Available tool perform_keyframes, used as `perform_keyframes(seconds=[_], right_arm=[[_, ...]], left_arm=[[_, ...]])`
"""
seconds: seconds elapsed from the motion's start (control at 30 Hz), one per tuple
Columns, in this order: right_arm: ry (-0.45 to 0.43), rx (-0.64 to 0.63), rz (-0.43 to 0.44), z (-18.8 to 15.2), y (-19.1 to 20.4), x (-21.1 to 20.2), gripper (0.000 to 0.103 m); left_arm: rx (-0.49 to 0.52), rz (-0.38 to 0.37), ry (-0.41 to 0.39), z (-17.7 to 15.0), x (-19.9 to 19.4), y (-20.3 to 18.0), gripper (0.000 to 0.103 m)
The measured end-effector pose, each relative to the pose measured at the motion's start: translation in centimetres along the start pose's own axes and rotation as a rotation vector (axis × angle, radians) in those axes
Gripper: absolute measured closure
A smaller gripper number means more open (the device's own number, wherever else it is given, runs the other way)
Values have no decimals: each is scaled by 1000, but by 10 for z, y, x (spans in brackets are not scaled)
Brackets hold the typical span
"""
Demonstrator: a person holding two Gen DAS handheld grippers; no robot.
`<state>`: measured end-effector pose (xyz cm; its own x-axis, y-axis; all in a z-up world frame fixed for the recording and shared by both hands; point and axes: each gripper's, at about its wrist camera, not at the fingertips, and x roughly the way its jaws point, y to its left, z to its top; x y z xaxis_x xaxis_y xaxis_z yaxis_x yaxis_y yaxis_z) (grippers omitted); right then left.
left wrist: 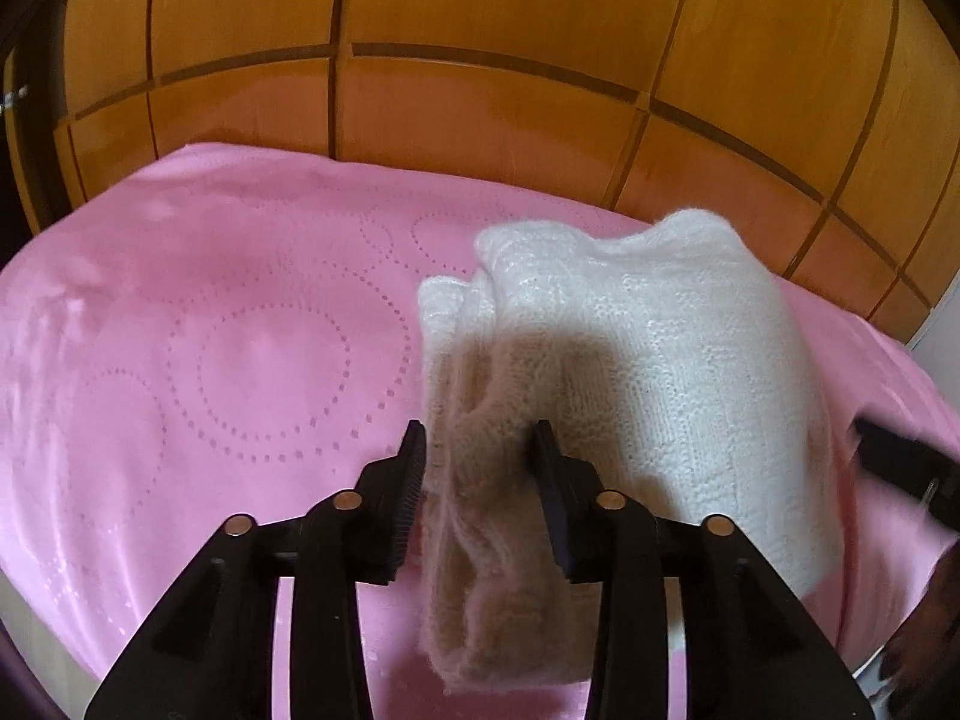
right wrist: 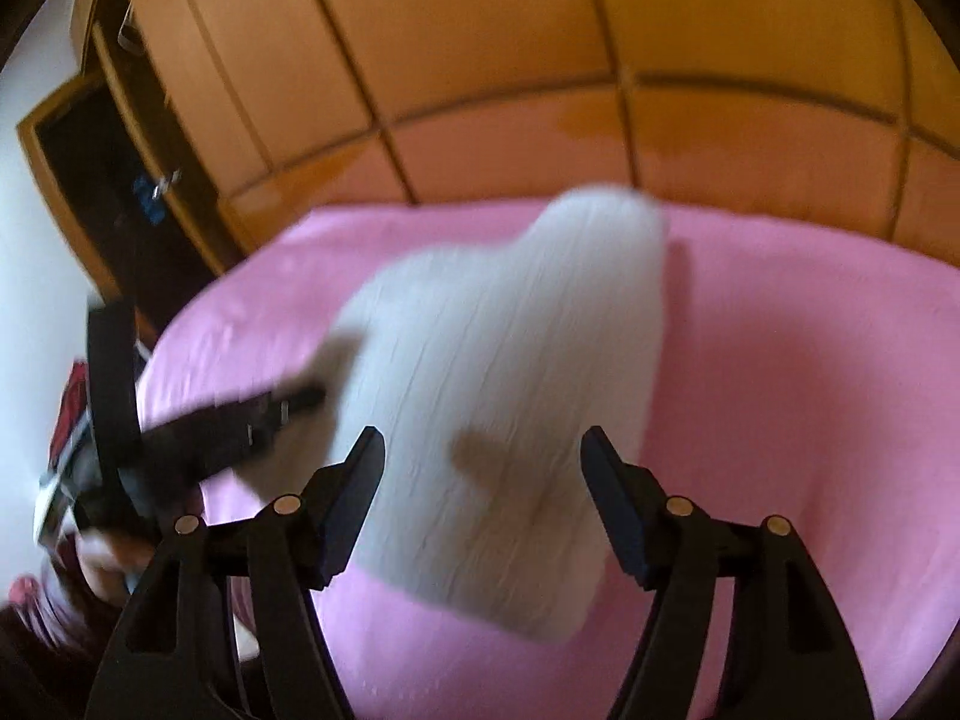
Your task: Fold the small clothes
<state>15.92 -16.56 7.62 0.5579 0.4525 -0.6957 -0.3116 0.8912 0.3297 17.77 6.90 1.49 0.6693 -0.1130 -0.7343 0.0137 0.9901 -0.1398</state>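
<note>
A white knitted garment (left wrist: 660, 360) lies folded on the pink bedspread (left wrist: 210, 330). My left gripper (left wrist: 480, 444) is shut on the garment's thick near-left edge, with the cloth bunched between both pads. In the right wrist view the garment (right wrist: 510, 390) lies ahead, blurred by motion. My right gripper (right wrist: 483, 450) is open and empty, its fingers spread just above the garment's near end. The left gripper (right wrist: 240, 420) shows at the left of that view, at the garment's left edge. A right fingertip (left wrist: 900, 462) shows at the right edge of the left wrist view.
A wooden panelled wardrobe (left wrist: 480, 90) stands right behind the bed. In the right wrist view an open dark doorway (right wrist: 108, 180) and a white wall are at the left. The person's dark red clothing (right wrist: 36, 600) is at the lower left.
</note>
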Motion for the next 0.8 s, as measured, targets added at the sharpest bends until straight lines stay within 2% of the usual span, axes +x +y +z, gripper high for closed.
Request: perform_keyframes(seconds=[0.17, 0.33, 0.4, 0.5, 0.53, 0.67, 0.73, 0.8], right_arm=[[-37, -20, -55, 41, 1, 8, 34], [-1, -33, -62, 64, 6, 35, 35], [31, -34, -82, 69, 8, 58, 35], [110, -33, -102, 67, 3, 93, 30], [135, -49, -117, 63, 3, 105, 24], [125, -104, -152, 57, 12, 112, 18], [109, -106, -135, 59, 16, 109, 15], [89, -86, -109, 61, 14, 100, 15]], left_arm=[[8, 9, -11, -2, 2, -1, 61], [4, 0, -9, -2, 5, 0, 61], [5, -1, -7, -3, 6, -1, 61], [5, -6, -7, -5, 7, -1, 61], [4, -10, -5, -6, 7, -2, 61], [9, -12, 6, -8, 11, -3, 61], [-1, -21, 12, -9, 12, -1, 61], [-6, -13, 13, -10, 13, 0, 54]])
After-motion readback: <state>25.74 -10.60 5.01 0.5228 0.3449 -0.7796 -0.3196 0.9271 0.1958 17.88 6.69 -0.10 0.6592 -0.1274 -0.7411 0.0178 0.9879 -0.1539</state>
